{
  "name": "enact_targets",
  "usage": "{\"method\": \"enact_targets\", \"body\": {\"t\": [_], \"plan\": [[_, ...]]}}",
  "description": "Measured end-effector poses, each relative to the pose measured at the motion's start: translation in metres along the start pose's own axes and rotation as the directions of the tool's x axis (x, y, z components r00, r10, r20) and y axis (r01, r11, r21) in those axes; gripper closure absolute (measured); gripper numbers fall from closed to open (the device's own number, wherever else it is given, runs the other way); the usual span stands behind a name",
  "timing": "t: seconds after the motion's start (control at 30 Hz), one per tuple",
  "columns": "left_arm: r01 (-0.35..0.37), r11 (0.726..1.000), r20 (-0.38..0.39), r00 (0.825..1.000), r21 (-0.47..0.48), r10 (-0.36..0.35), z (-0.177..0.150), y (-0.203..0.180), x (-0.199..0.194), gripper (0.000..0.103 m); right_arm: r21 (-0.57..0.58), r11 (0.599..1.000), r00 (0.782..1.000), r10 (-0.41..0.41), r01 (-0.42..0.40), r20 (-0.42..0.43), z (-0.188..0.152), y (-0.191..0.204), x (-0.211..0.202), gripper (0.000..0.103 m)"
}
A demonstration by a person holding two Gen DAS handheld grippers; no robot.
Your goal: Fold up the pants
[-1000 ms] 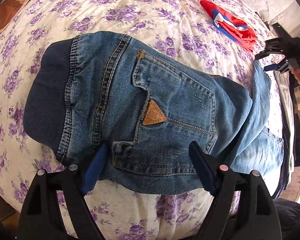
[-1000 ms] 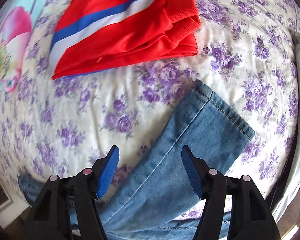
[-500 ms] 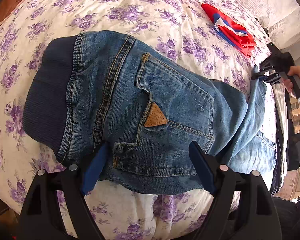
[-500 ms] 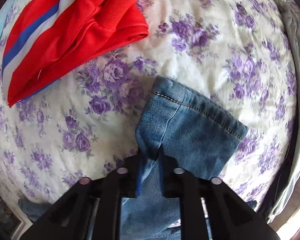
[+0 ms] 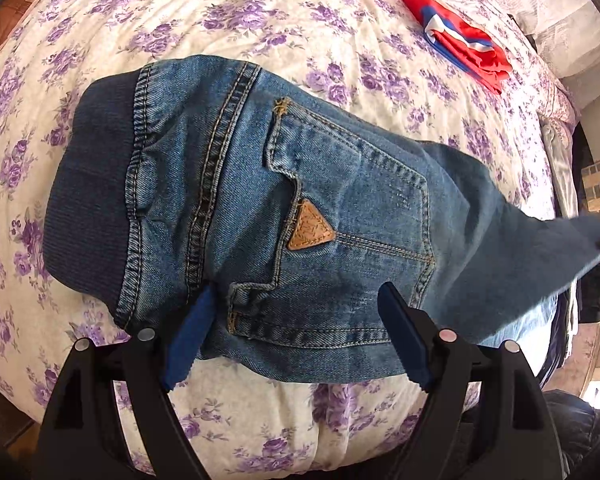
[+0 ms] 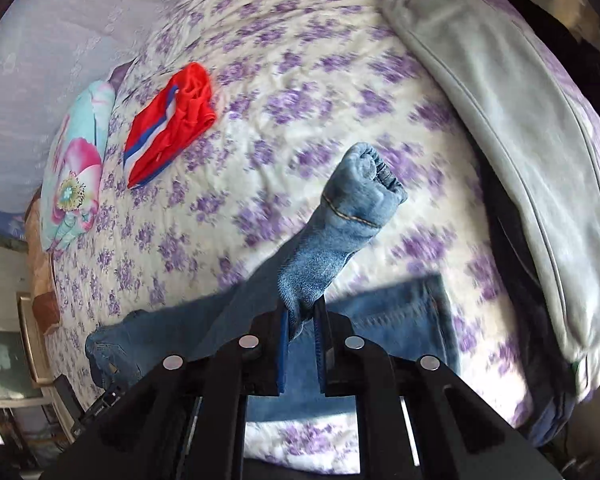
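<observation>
Blue jeans (image 5: 284, 216) lie on the flowered bedspread (image 5: 260, 28), waistband to the left, back pocket with a tan triangle patch up. My left gripper (image 5: 296, 340) is open, its pads straddling the near edge of the jeans' seat. In the right wrist view my right gripper (image 6: 302, 340) is shut on a jeans leg (image 6: 320, 256) near its hem and holds it lifted above the bed; the bunched cuff (image 6: 364, 184) sticks up past the fingers. The other leg (image 6: 400, 312) lies flat below.
A folded red garment with blue and white stripes (image 5: 464, 44) lies at the far right of the bed, also in the right wrist view (image 6: 168, 136). A grey garment (image 6: 500, 120) lies along the bed's right edge. A floral pillow (image 6: 76, 168) sits at the left.
My right gripper closed on the jeans leg near the hem and lifted it off the bed, swinging toward the waistband side. The left gripper stayed open over the seat.
</observation>
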State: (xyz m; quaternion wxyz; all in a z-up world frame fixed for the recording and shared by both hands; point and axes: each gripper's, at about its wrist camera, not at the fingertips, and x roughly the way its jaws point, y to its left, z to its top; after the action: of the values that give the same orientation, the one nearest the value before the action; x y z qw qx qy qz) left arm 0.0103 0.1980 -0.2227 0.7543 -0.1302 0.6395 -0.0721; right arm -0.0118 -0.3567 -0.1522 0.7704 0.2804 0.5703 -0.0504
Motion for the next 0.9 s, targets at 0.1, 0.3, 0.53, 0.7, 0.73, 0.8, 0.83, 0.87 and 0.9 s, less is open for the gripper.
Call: {"method": "enact_targets", "body": {"t": [0.1, 0.3, 0.53, 0.7, 0.73, 0.8, 0.83, 0.87, 0.9], "plan": [[-0.022, 1.0, -0.023, 0.999, 0.021, 0.023, 0.003, -0.004, 0.003, 0.024, 0.083, 0.996, 1.0, -0.011, 0.013, -0.027, -0.055, -0.048, 0.038, 0.092], [-0.108, 0.987, -0.074, 0.99, 0.123, 0.118, 0.007, -0.023, 0.011, 0.022, 0.168, 0.983, 0.997, 0.072, -0.073, 0.015, -0.099, -0.099, 0.099, 0.092], [-0.114, 0.983, -0.036, 0.992, 0.142, 0.12, 0.005, -0.042, -0.022, 0.03, 0.09, 0.993, 0.996, 0.072, -0.076, 0.048, -0.1, -0.077, 0.062, 0.092], [-0.106, 0.981, 0.023, 0.994, 0.164, 0.104, 0.005, -0.07, -0.029, 0.029, 0.044, 0.999, 0.995, -0.014, 0.018, -0.096, -0.105, -0.081, 0.096, 0.076], [-0.14, 0.973, 0.038, 0.99, 0.183, 0.135, 0.004, -0.078, -0.03, 0.029, 0.028, 0.999, 0.995, -0.023, 0.026, -0.098, -0.106, -0.078, 0.094, 0.072], [-0.232, 0.947, 0.058, 0.973, 0.221, 0.225, -0.002, -0.088, -0.029, 0.029, -0.026, 0.997, 0.98, -0.075, 0.072, -0.184, -0.11, -0.07, 0.09, 0.053], [-0.263, 0.938, 0.054, 0.965, 0.224, 0.258, -0.005, -0.087, -0.028, 0.029, -0.053, 0.994, 0.969, -0.102, 0.092, -0.224, -0.113, -0.066, 0.087, 0.053], [-0.286, 0.932, 0.039, 0.958, 0.223, 0.285, -0.009, -0.082, -0.024, 0.029, -0.081, 0.992, 0.96, -0.117, 0.099, -0.256, -0.116, -0.061, 0.083, 0.053], [-0.294, 0.931, 0.031, 0.955, 0.219, 0.294, -0.016, -0.067, -0.026, 0.029, -0.114, 0.99, 0.953, -0.118, 0.089, -0.28, -0.118, -0.053, 0.077, 0.053]]}}
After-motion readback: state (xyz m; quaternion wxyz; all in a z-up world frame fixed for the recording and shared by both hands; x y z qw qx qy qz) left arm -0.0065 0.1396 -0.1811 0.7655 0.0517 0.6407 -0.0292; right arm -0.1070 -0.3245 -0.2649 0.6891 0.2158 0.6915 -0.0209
